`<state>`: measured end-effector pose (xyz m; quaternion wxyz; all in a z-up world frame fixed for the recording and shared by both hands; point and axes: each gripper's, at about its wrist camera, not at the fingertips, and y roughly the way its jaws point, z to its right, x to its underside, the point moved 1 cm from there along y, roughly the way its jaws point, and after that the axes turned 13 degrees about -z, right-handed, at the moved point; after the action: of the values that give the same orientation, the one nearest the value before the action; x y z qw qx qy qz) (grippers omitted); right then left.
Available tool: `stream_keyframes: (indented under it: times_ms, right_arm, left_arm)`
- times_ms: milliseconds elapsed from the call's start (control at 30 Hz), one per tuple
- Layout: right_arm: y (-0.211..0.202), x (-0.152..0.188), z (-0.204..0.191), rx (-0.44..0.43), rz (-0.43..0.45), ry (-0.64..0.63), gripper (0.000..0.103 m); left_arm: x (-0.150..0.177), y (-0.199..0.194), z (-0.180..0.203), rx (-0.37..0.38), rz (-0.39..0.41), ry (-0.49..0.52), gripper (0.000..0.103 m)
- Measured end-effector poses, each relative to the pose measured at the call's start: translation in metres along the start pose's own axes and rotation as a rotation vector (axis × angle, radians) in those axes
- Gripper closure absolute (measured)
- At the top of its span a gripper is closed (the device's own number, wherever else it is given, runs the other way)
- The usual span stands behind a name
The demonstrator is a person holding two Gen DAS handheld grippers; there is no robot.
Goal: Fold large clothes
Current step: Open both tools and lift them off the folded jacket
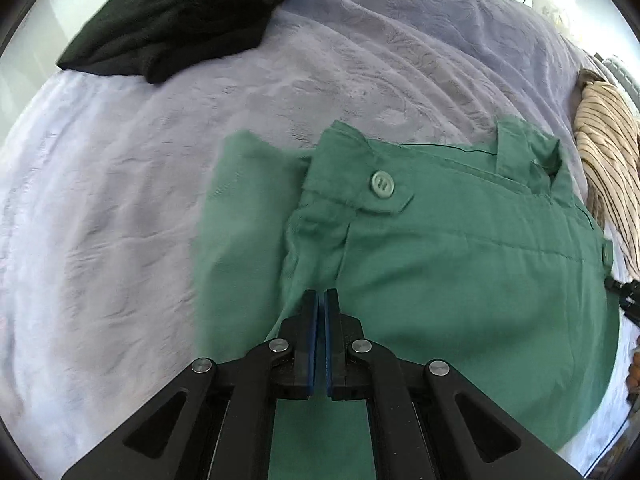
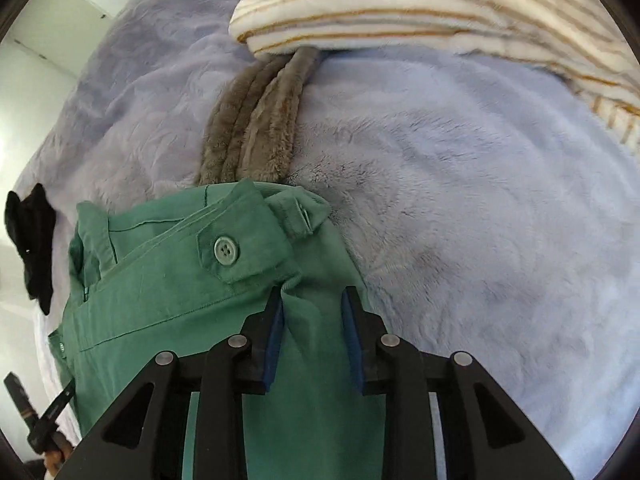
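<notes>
Green trousers (image 1: pixel 460 272) lie on the lavender plush blanket (image 1: pixel 140 200), waistband away from you, and in your left view they fill the lower right, from about three o'clock round to six. A pale green button (image 1: pixel 383 185) sits on the waistband tab just above your left gripper (image 1: pixel 321 300), toward one o'clock from it. That gripper's blue pads (image 1: pixel 313 344) are pressed together with only a sliver between them; whether any green cloth is caught there, you cannot tell from this angle.

Over to your right gripper (image 2: pixel 314 300): its jaws stand apart, and a raised fold of the trousers (image 2: pixel 160 292) stands between them, resting against the left pad (image 2: pixel 276 332) and clear of the right one. The other waistband button (image 2: pixel 226 251) sits at eleven o'clock from the fingertips.

Further out, a black garment (image 1: pixel 180 12) lies bunched at eleven o'clock in the left view. A cream top with tan stripes (image 2: pixel 420 4) lies across twelve o'clock in the right view, with a grey-brown furry piece (image 2: pixel 252 128) running from under it down to the waistband.
</notes>
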<state>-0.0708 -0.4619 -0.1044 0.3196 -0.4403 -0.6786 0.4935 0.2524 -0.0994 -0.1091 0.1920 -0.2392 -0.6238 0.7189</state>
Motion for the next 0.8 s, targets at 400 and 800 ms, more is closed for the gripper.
stream_keyframes:
  times_ms: [400,800]
  right_arm:
    - [0.005,0.165,-0.122,-0.173,-0.195,-0.392,0.068]
    - [-0.004,0.147,-0.019,0.081,-0.115,-0.224,0.078]
  left_arm:
    - [0.097,-0.004,0.028,0.027,-0.046,0.098,0.099]
    - [0.137,-0.001,-0.041,0.057,-0.057,-0.003,0.100]
